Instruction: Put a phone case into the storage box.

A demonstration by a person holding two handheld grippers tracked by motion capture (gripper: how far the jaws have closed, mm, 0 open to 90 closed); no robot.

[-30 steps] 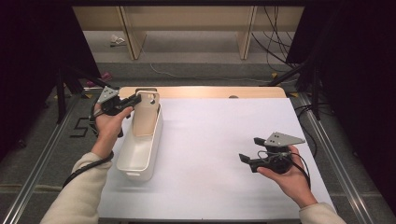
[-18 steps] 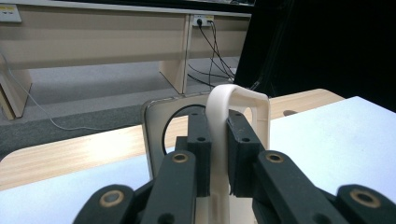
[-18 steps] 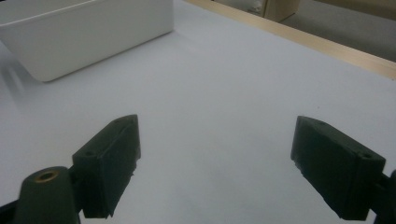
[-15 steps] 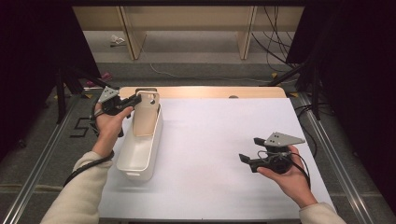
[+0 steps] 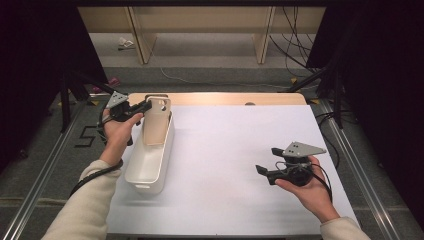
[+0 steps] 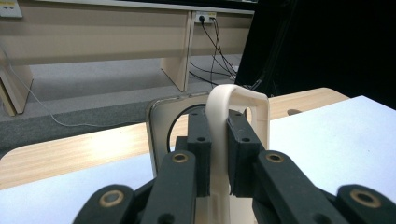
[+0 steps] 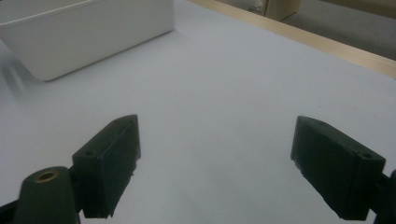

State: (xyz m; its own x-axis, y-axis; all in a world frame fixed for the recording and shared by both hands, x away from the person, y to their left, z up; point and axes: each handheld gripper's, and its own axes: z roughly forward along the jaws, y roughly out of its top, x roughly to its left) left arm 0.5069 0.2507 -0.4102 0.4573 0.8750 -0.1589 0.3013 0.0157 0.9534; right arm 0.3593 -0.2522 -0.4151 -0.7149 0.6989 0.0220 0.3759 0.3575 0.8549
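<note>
A long white bin [image 5: 161, 161] lies on the left part of the white table [image 5: 235, 150]. A cream flat panel [image 5: 156, 125] with a handle opening near its top stands tilted in the bin's far end. My left gripper [image 5: 147, 105] is shut on the panel's top edge. In the left gripper view, the jaws of that gripper [image 6: 218, 140] clamp the curved cream handle [image 6: 238, 93] from both sides. My right gripper [image 5: 268, 160] hovers over the table's right side, open and holding nothing. The right gripper [image 7: 217, 158] points toward the bin [image 7: 84, 32], well apart from it.
A bare wooden strip [image 5: 225, 98] runs along the table's far edge. Beyond it are a grey floor, wooden furniture legs [image 5: 262, 35] and trailing cables [image 5: 295, 45]. Dark curtains flank both sides. White tabletop lies between the bin and the right gripper.
</note>
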